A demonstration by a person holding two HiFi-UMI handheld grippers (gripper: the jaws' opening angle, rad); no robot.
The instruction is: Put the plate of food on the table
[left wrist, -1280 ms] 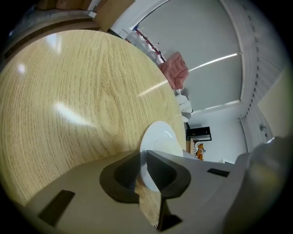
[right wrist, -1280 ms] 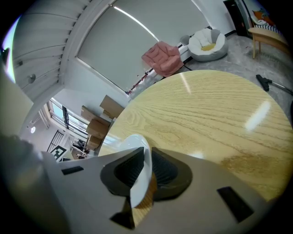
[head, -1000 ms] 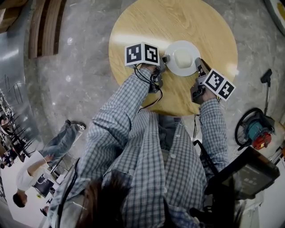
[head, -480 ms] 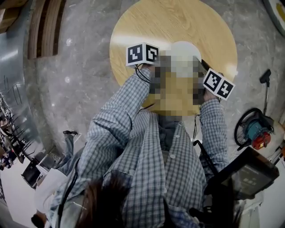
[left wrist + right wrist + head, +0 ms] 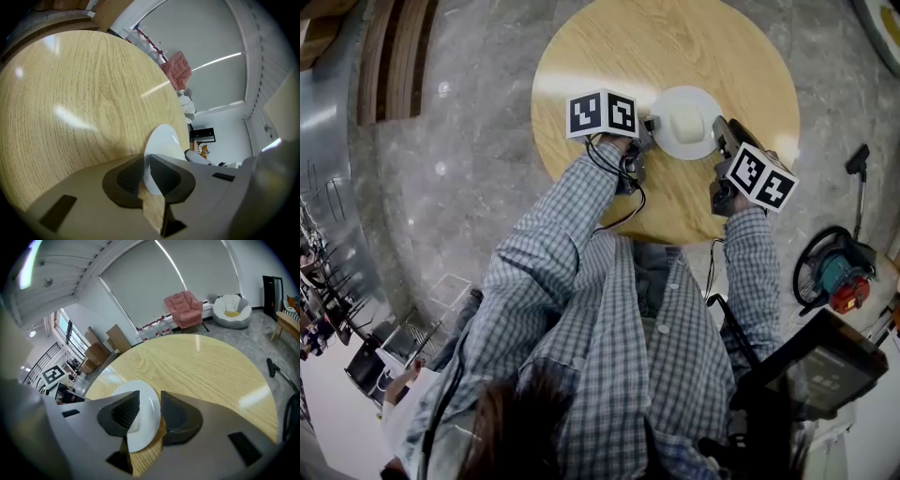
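A white plate (image 5: pixel 675 98) with a pale block of food (image 5: pixel 686 120) rests on the round wooden table (image 5: pixel 675 37), near its front edge. My left gripper (image 5: pixel 645 131) is shut on the plate's left rim. In the left gripper view the plate (image 5: pixel 164 140) stands edge-on between the dark pads of that gripper (image 5: pixel 145 174). My right gripper (image 5: pixel 720 133) is at the plate's right rim. In the right gripper view its jaws (image 5: pixel 150 414) stand open with the plate's rim (image 5: pixel 147 420) between them and a gap beside the right pad.
The grey stone floor around the table holds a teal and red machine with a coiled hose (image 5: pixel 836 272), a black long-handled tool (image 5: pixel 862 164) and black equipment (image 5: pixel 825 366). Wooden planks (image 5: pixel 398 56) lie at the upper left. A pink armchair (image 5: pixel 185 308) and white beanbag (image 5: pixel 232 310) stand beyond the table.
The plate and left gripper stay where they were. The right gripper has edged slightly to the right. A person on the floor at the lower left has walked out of sight.
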